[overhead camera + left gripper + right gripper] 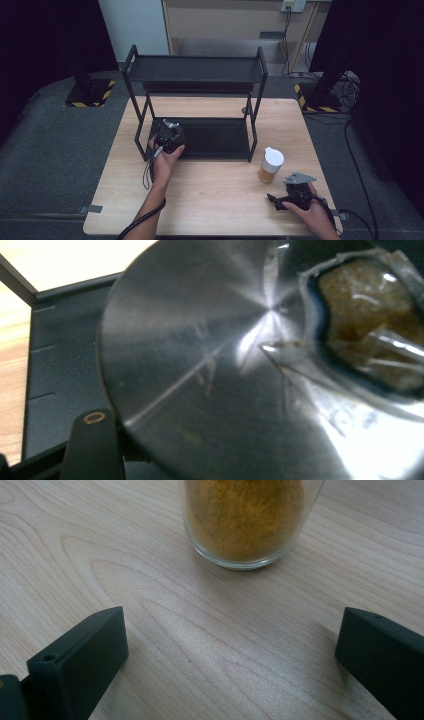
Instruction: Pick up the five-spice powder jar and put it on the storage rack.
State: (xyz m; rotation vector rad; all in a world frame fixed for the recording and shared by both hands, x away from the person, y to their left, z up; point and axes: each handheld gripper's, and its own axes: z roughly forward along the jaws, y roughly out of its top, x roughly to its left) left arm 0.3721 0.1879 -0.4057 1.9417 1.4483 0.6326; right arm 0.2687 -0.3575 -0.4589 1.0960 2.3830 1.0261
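Right gripper [278,201], jaws apart, faces yellow-powder glass jar [270,164] near table's [210,200] right edge; left gripper [169,136] clamps metal-lidded jar [225,370] at black shelf rack's [195,70] lower tier—shelving looks half done.

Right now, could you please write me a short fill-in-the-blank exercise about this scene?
1. The black rack stands on a ____ table.
2. The jar beside the rack has a ____ lid.
3. The right gripper has its jaws ____, with the jar ahead of them.
4. The left gripper is over the rack's ____ shelf.

Missing words: wooden; white; open; bottom
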